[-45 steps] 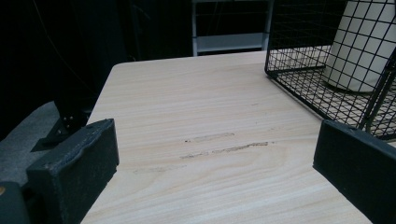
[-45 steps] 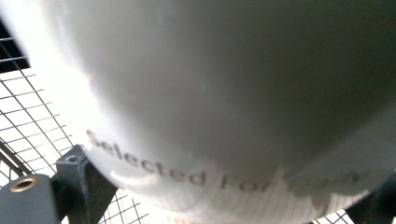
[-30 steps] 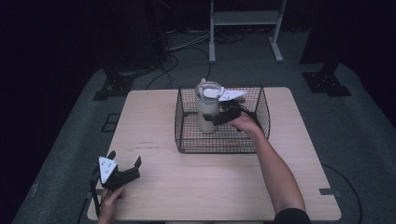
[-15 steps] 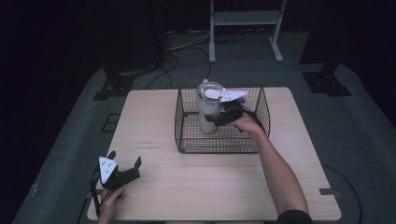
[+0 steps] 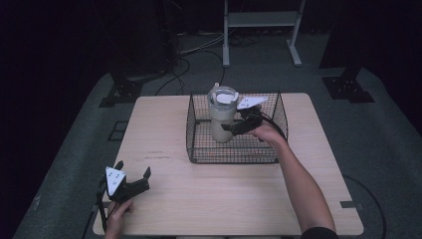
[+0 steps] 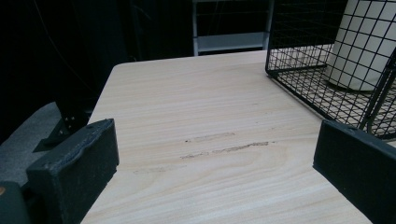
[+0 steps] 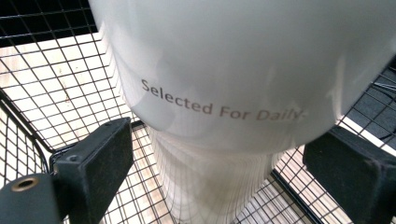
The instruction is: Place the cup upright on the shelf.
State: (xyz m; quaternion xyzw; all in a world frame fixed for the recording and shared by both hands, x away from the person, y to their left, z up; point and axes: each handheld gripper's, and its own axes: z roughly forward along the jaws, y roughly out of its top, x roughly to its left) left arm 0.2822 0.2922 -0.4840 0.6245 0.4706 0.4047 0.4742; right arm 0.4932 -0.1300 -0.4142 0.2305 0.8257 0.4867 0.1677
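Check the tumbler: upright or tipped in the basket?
Upright. The tumbler stands on its narrow base inside the wire basket, lid on top; the right tongs flank its body.

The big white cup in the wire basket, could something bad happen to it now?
Maybe. The cup is tall and narrower at the bottom, so a push from the right gripper could tip it. Its smooth rounded side sits between open jaws, so it might slip if pinched off-centre. Lifted crooked, it could bump the basket wall.

On the cream cup [image 7: 233, 70] standing in the wire basket [image 7: 37, 84] I can read grey lettering, "Selected For Daily", and nothing else legible.
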